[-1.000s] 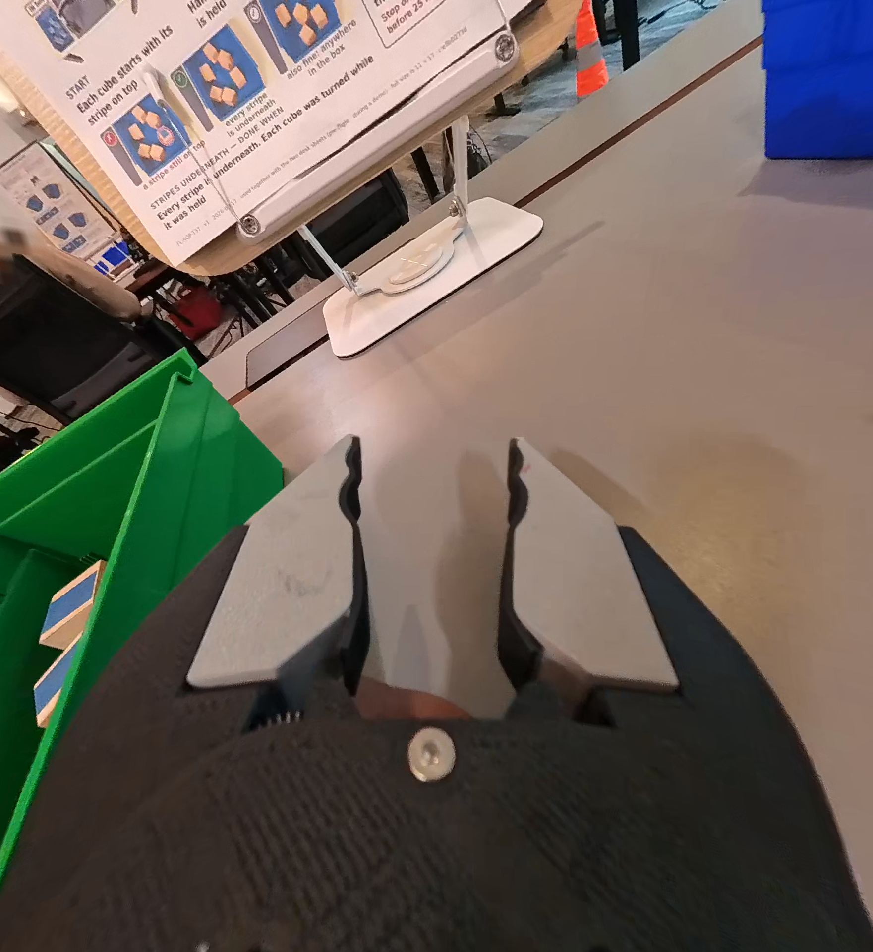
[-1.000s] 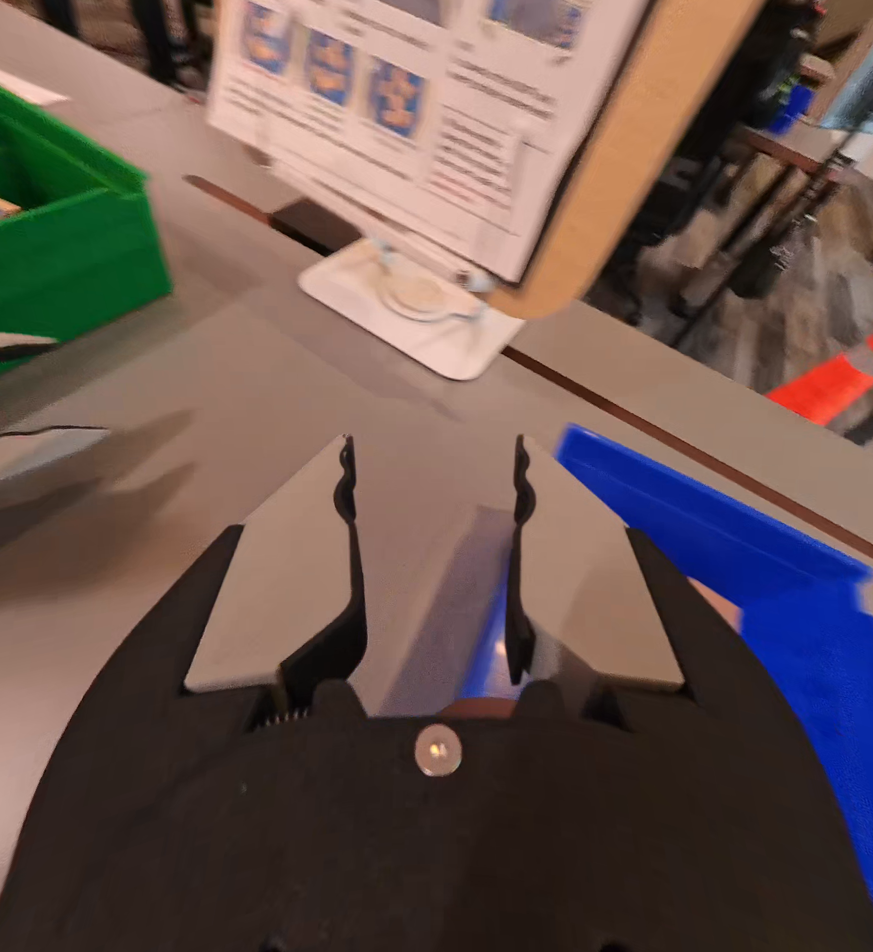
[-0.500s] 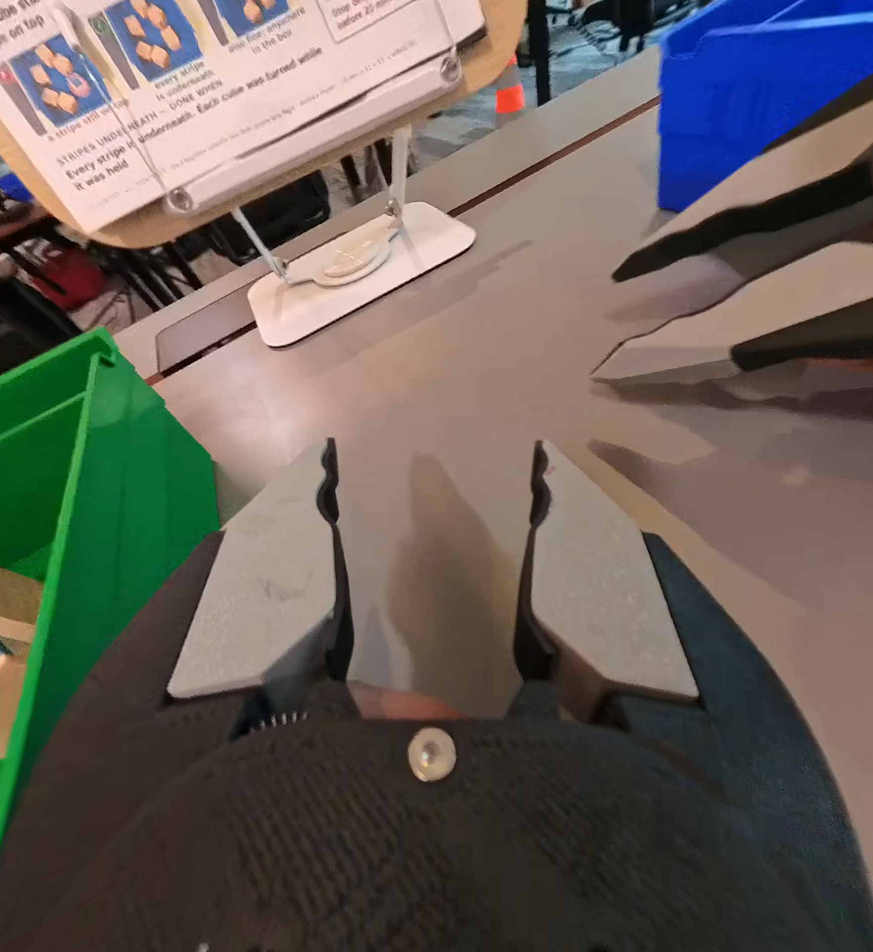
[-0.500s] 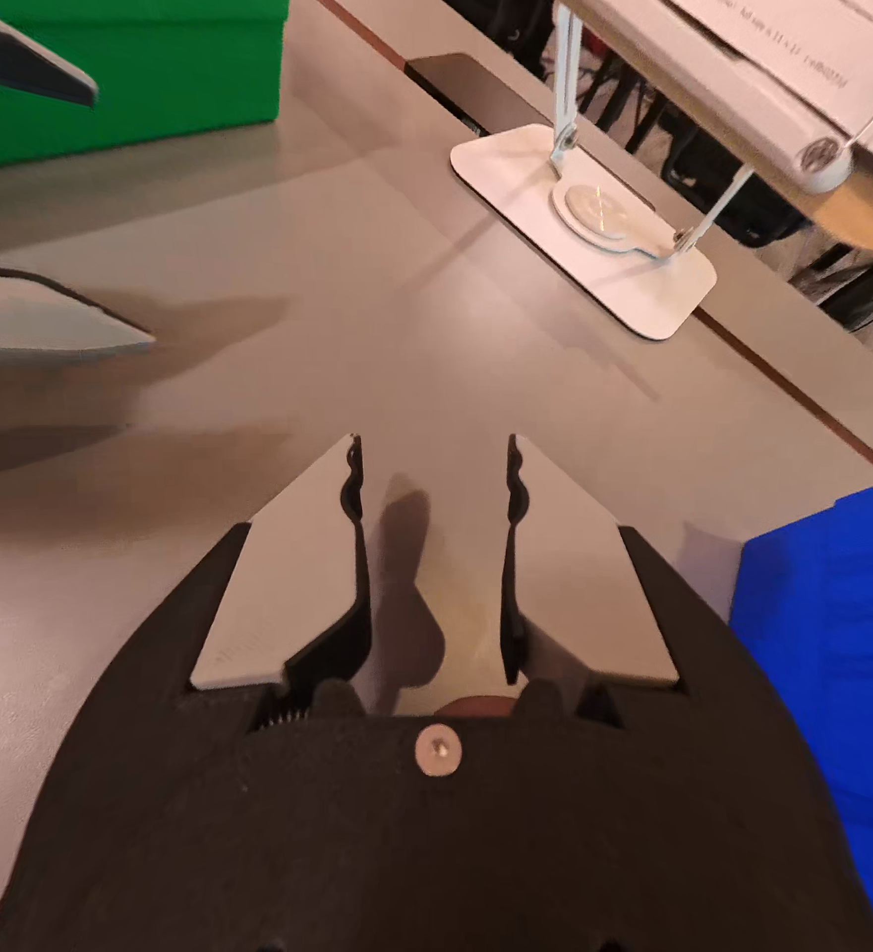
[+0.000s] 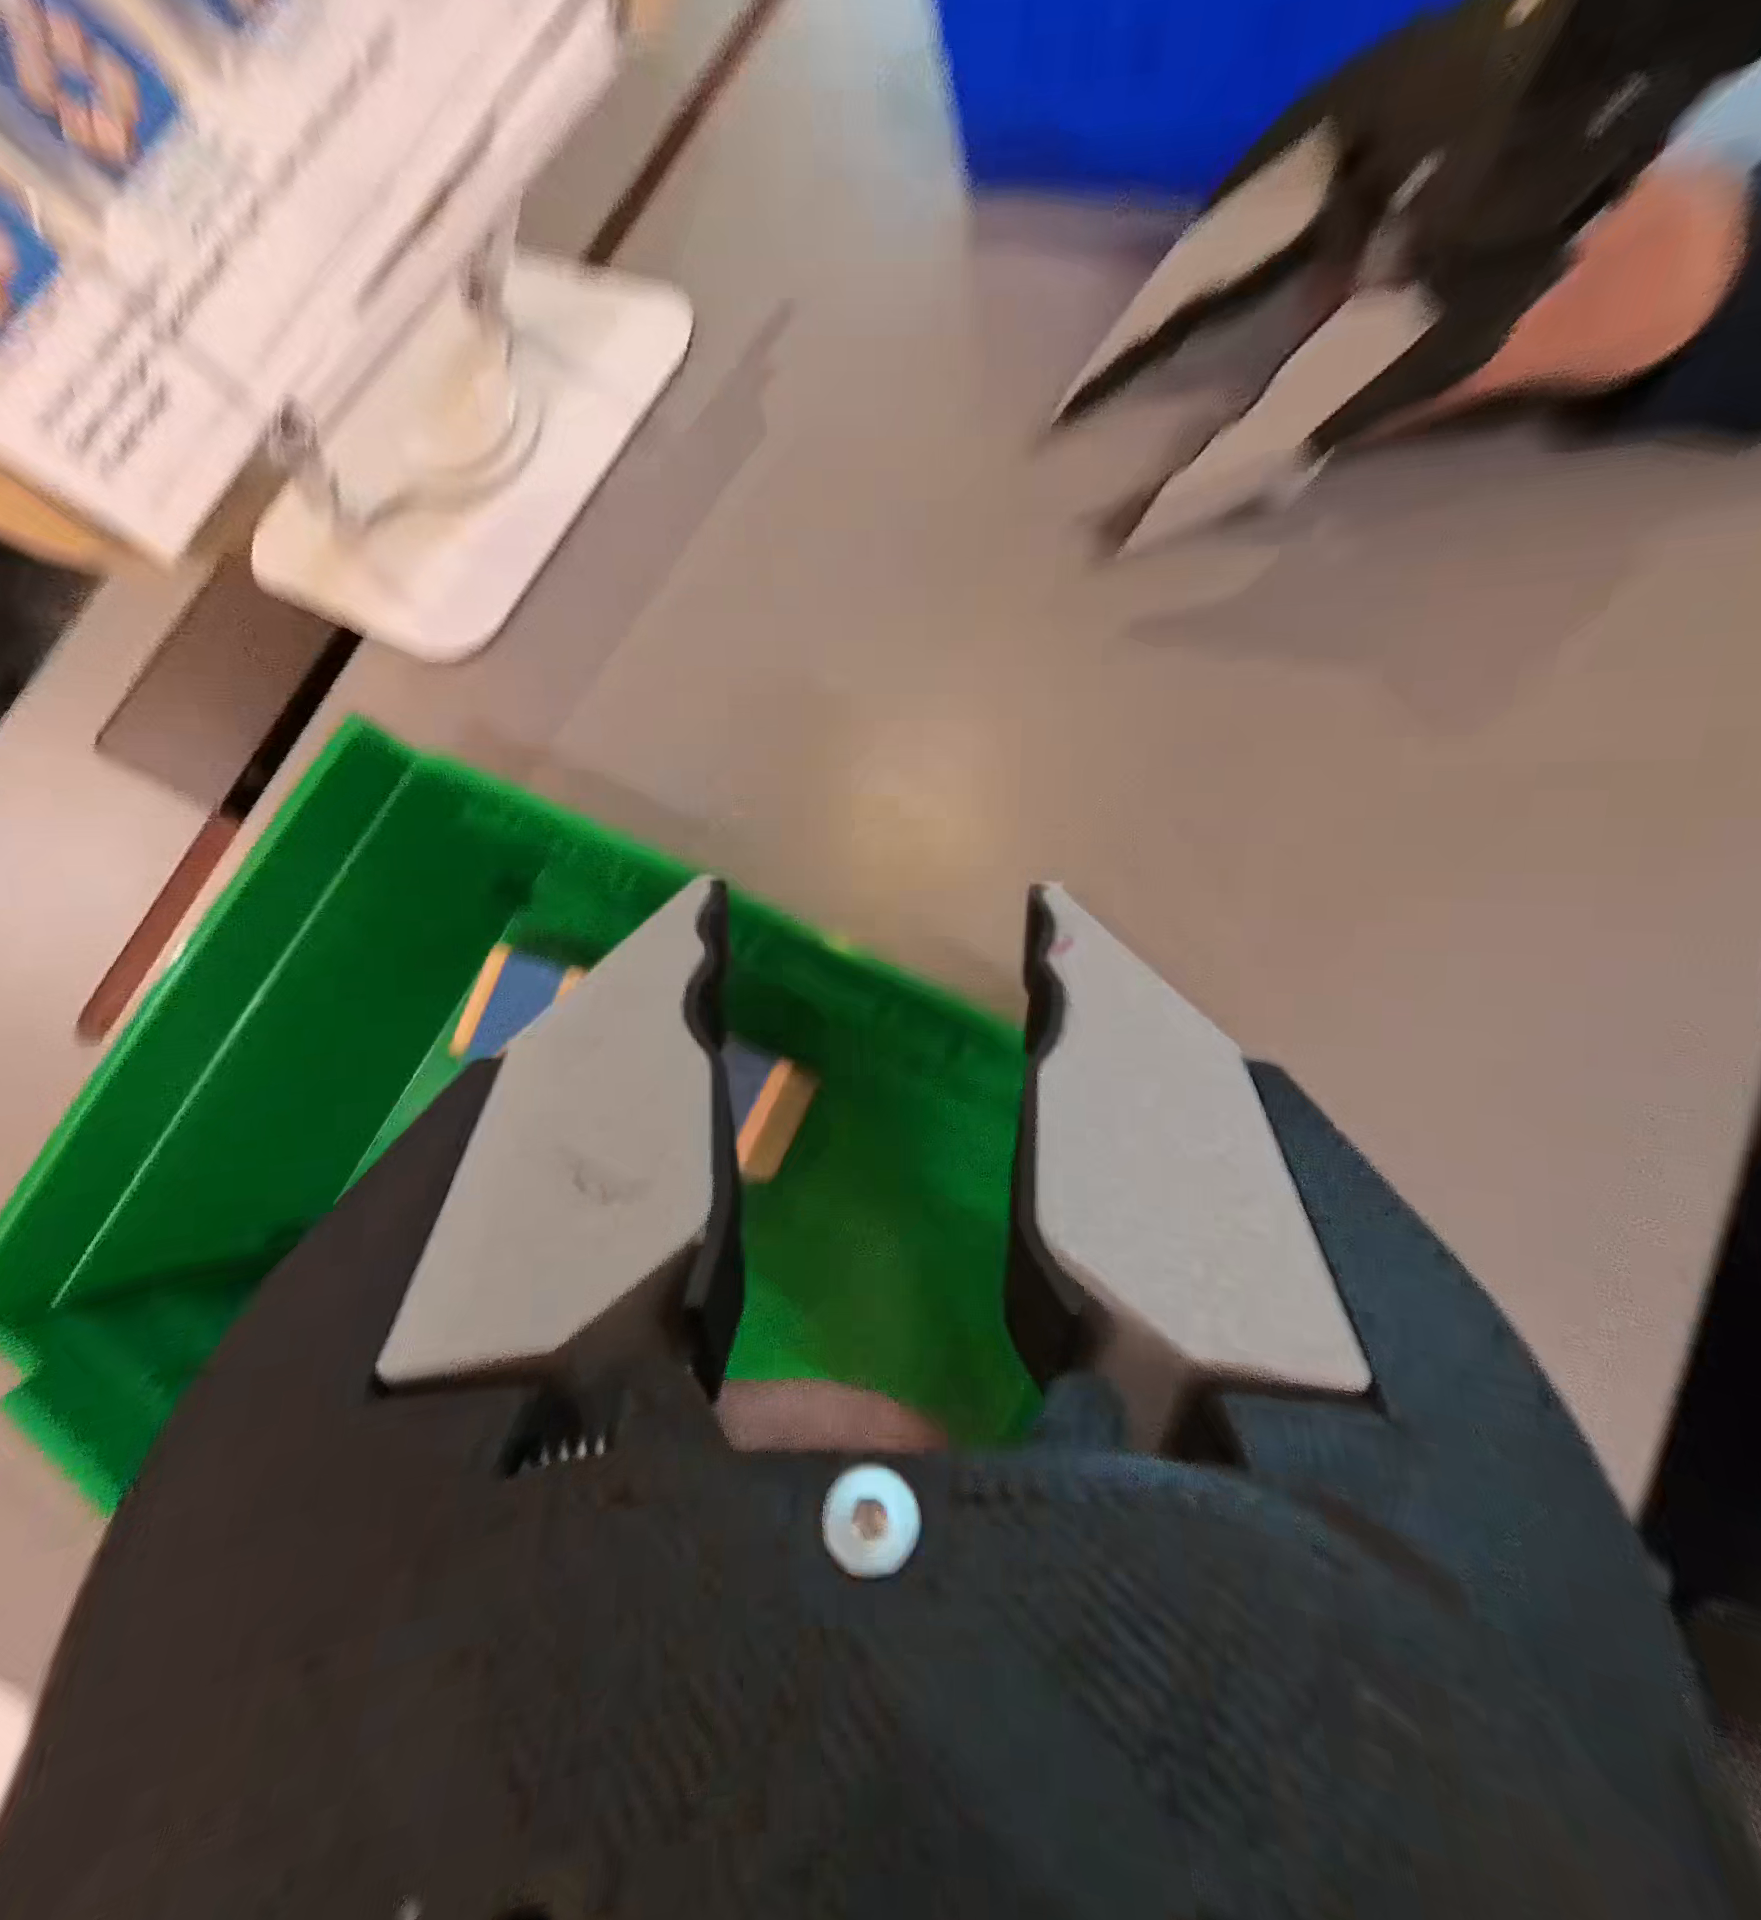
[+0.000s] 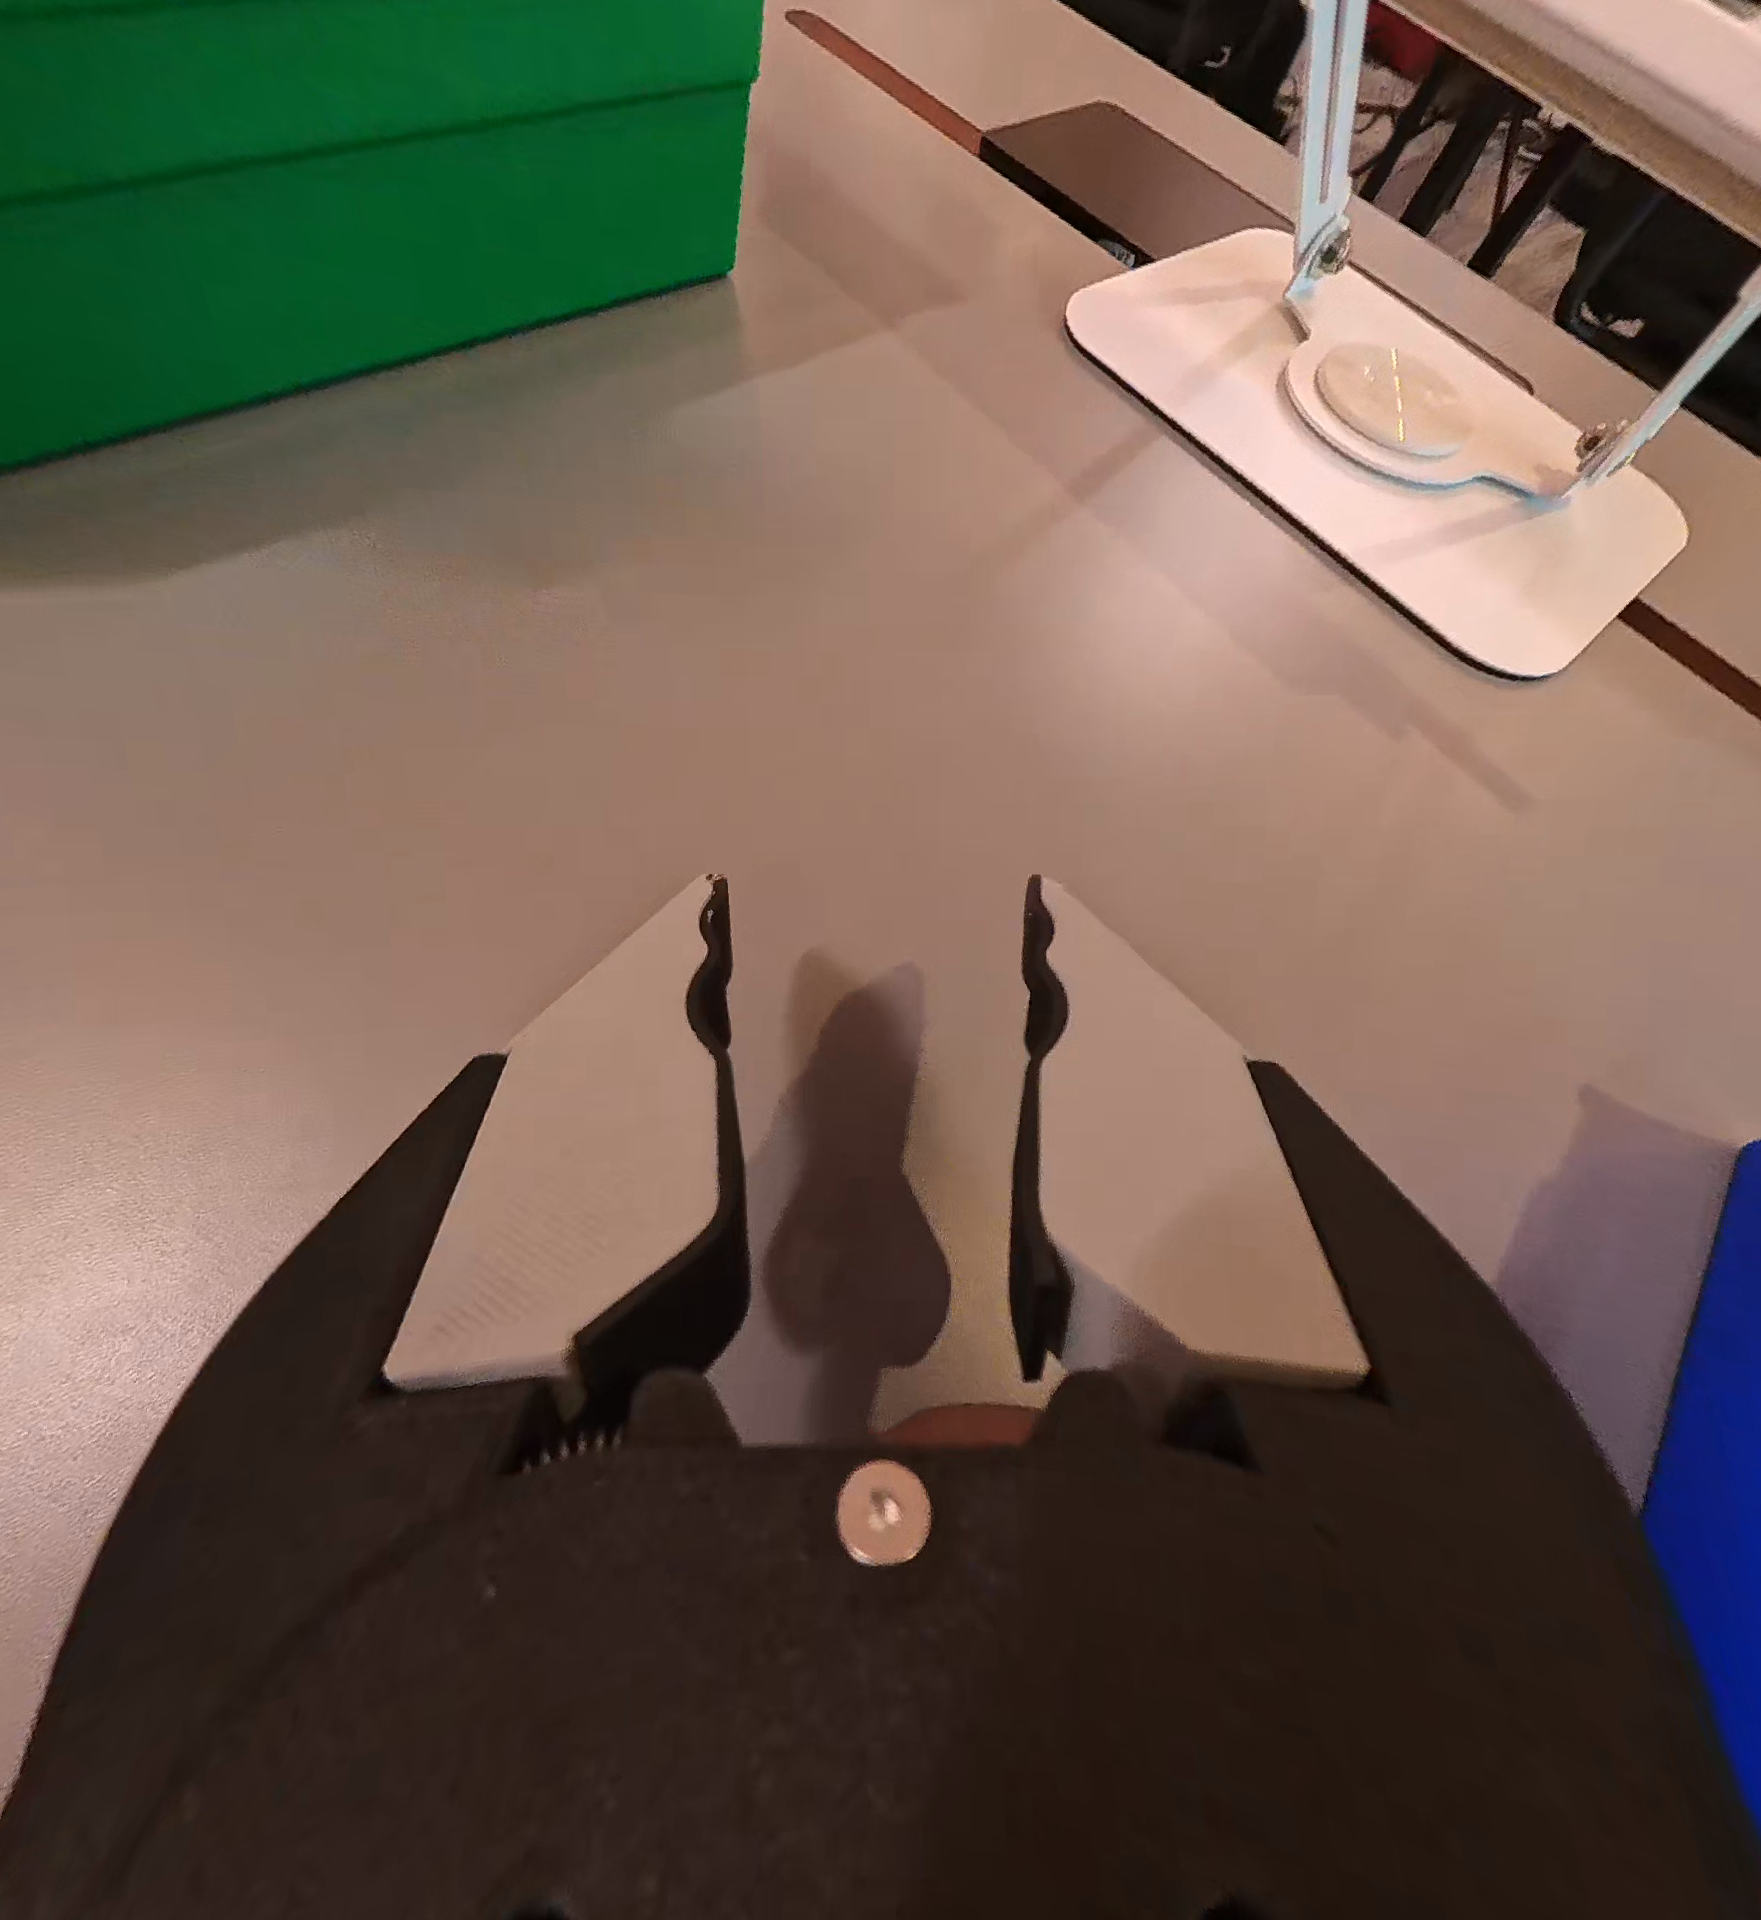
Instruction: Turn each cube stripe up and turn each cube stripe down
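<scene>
Hovering our left gripper [image 5: 871,940], jaws wide and empty, above the green bin [image 5: 232,1122], we should descend squarely around a blue-striped cube [image 5: 767,1117]; right gripper [image 6: 874,925] waits likewise wide

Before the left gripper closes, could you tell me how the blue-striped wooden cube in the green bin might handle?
The blue-striped wooden cube looks rigid, so probably won't deform. Flat faces suggest it will sit stable, not roll. Its wood looks smooth, so it might slip; blur hides detail.
</scene>
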Available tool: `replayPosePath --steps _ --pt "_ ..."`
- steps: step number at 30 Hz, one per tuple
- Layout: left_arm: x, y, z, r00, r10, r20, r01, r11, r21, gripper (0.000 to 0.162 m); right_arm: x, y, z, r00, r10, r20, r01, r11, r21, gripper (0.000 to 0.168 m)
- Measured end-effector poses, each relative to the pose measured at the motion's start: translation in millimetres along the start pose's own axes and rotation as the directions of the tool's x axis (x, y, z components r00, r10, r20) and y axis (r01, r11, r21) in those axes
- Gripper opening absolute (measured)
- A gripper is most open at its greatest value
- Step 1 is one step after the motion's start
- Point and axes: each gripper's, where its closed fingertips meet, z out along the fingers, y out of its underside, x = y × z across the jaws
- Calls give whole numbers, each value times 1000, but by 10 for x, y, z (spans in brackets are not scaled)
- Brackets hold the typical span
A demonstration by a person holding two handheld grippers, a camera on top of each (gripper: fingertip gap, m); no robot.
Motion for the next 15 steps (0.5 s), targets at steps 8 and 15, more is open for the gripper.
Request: replayPosePath --steps 8,15 --pt "-462 748 414 969 245 -33 -244 924 -295 45 -34 45 47 1000 2 17 -2 1000 -18 54" --pt "-518 1026 631 966 210 -154 -256 871 -419 49 -56 23 38 999 16 33 -16 1000 -8 53"
